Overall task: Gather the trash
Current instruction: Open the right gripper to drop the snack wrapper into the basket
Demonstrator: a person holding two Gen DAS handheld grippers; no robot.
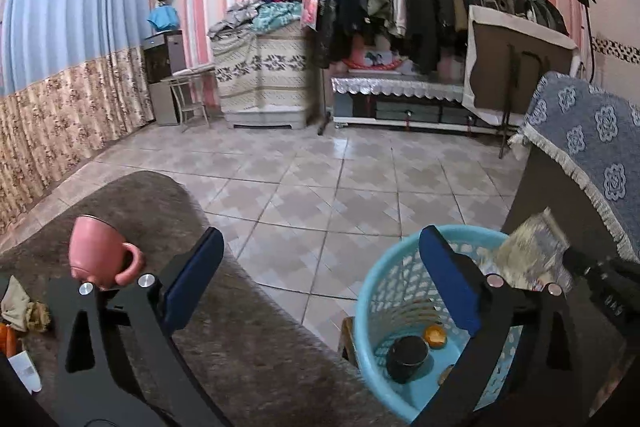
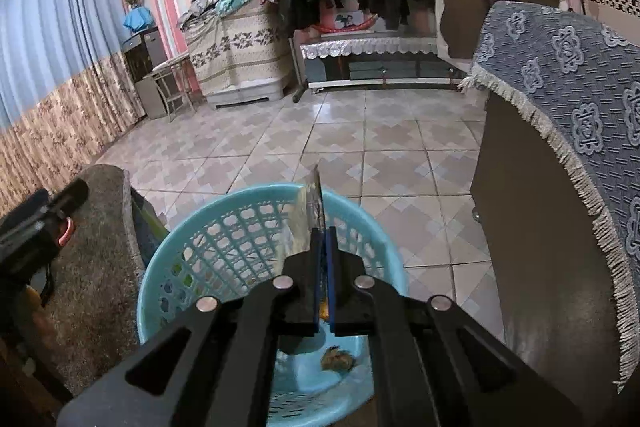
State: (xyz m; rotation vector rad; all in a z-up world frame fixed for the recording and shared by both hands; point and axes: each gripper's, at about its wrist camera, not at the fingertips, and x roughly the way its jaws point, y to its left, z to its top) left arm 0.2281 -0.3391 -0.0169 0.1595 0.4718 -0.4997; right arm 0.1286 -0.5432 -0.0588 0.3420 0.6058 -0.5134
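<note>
Now right gripper (image 2: 323,239) pinching foil wrapper (image 2: 310,215) above basket (image 2: 176,247) rim — left gripper (image 1: 320,279) agape

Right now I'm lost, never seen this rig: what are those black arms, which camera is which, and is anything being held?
Each picture comes from a camera on a hand-held two-finger gripper, looking along its fingers. In the left wrist view, the left gripper is open and empty, beside a brown carpeted surface carrying a pink cup. In the right wrist view, the right gripper is shut on a silvery wrapper, poised over the blue basket. The basket already holds a dark round lid-like item, an orange piece and brownish scrap.
</note>
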